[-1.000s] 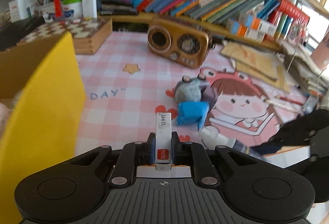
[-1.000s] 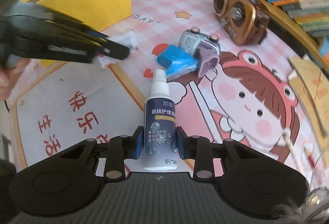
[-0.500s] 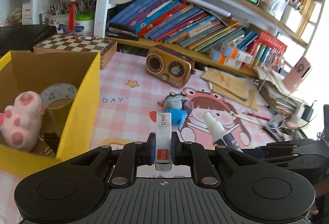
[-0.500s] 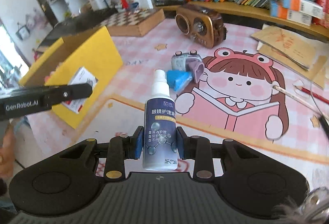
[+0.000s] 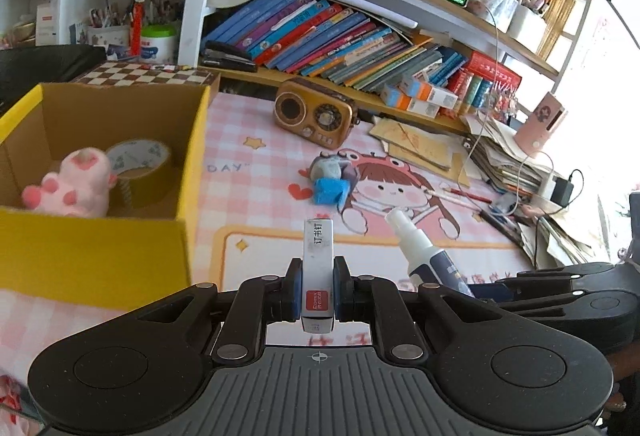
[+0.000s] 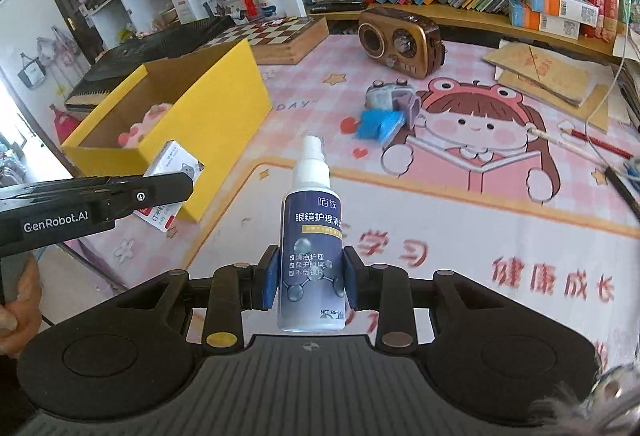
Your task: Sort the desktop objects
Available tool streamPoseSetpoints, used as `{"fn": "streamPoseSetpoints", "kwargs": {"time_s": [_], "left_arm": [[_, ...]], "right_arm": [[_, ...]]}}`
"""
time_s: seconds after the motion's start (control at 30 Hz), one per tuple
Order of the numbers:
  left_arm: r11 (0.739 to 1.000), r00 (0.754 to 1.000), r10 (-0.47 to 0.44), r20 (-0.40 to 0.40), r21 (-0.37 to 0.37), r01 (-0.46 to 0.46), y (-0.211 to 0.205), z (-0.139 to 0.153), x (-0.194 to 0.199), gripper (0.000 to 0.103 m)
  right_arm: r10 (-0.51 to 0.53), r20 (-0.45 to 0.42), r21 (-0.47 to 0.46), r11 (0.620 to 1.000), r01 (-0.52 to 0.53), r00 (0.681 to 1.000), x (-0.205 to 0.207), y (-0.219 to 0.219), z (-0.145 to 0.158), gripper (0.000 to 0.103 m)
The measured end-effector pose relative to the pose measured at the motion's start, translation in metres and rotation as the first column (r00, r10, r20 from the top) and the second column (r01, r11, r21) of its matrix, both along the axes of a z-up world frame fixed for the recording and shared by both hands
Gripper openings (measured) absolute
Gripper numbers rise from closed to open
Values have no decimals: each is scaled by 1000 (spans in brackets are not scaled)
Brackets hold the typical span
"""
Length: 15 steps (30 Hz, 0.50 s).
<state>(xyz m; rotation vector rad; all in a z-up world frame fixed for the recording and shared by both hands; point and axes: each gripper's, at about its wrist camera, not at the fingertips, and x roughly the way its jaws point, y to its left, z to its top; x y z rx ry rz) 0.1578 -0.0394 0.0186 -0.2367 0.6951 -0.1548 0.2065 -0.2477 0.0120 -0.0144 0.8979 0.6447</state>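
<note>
Yellow box [image 5: 100, 252] sits left of frame, nearer left tool [image 5: 317, 292] gripping staples [image 5: 318, 268]; right tool [image 6: 311, 282] clamps bottle [image 6: 313, 236].

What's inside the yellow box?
Inside the yellow box sit a pink plush toy and a roll of brown tape behind it. The box's front wall and the toy hide the rest of the floor.
</note>
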Motion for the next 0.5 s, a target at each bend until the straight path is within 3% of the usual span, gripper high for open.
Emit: {"fn": "streamPoseSetpoints", "kwargs": {"time_s": [0.5], "left_arm": [[998,998,-44,-39,-38,43,52,-8,-69,13]], "right_arm": [[-35,-32,-33,999,34,999,-87,46,0,30]]}}
